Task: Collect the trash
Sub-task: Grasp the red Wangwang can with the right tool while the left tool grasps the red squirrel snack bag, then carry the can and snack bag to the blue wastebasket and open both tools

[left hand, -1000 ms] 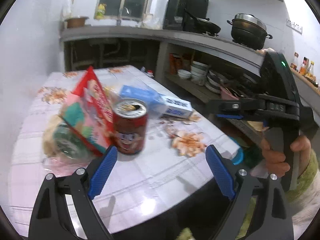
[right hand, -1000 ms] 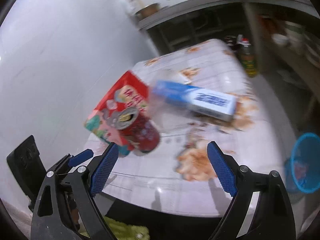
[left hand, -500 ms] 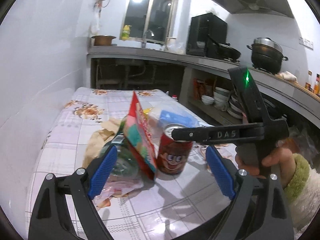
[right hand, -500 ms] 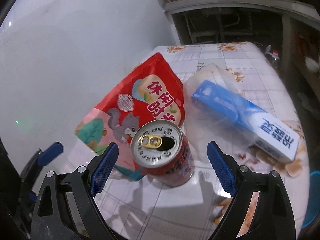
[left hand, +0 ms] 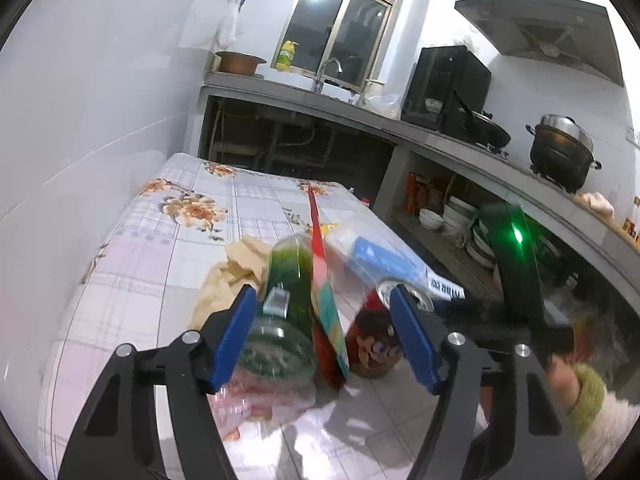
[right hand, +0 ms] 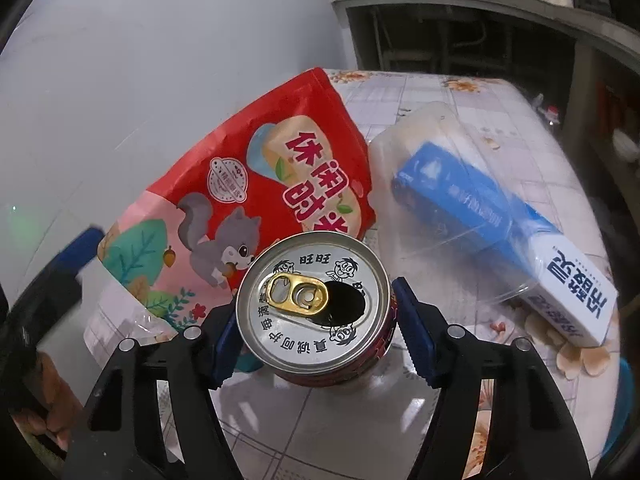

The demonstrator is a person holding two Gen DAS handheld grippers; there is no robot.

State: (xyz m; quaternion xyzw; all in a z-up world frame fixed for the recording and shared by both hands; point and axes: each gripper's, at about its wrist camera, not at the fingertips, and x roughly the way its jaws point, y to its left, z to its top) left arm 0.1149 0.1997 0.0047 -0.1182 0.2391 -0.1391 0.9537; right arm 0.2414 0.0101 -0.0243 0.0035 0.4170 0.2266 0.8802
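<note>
An open red drink can [right hand: 312, 300] stands upright on the flowered table [right hand: 460, 92]. My right gripper [right hand: 318, 340] straddles it from above. Its jaws are closing, with the pads close beside the can's sides and no clear press. Behind the can leans a red snack bag [right hand: 260, 184]. In the left wrist view a green bottle [left hand: 288, 308] lies on its side, next to the bag [left hand: 324, 280] and the can [left hand: 368, 344]. My left gripper [left hand: 324, 340] is closing with the bottle between its fingers. Its left pad [left hand: 236, 332] is beside the bottle.
A blue and white carton inside a clear plastic tub [right hand: 480, 216] lies right of the can. Crumpled beige paper [left hand: 236, 264] and a pink wrapper [left hand: 256, 400] lie by the bottle. A blue bin [right hand: 624, 400] sits past the table's right edge. A counter with pots runs behind.
Both pairs of jaws have narrowed. My right gripper has dropped closer over the can. My left gripper has swung round the pile, so the bottle now lies between its fingers.
</note>
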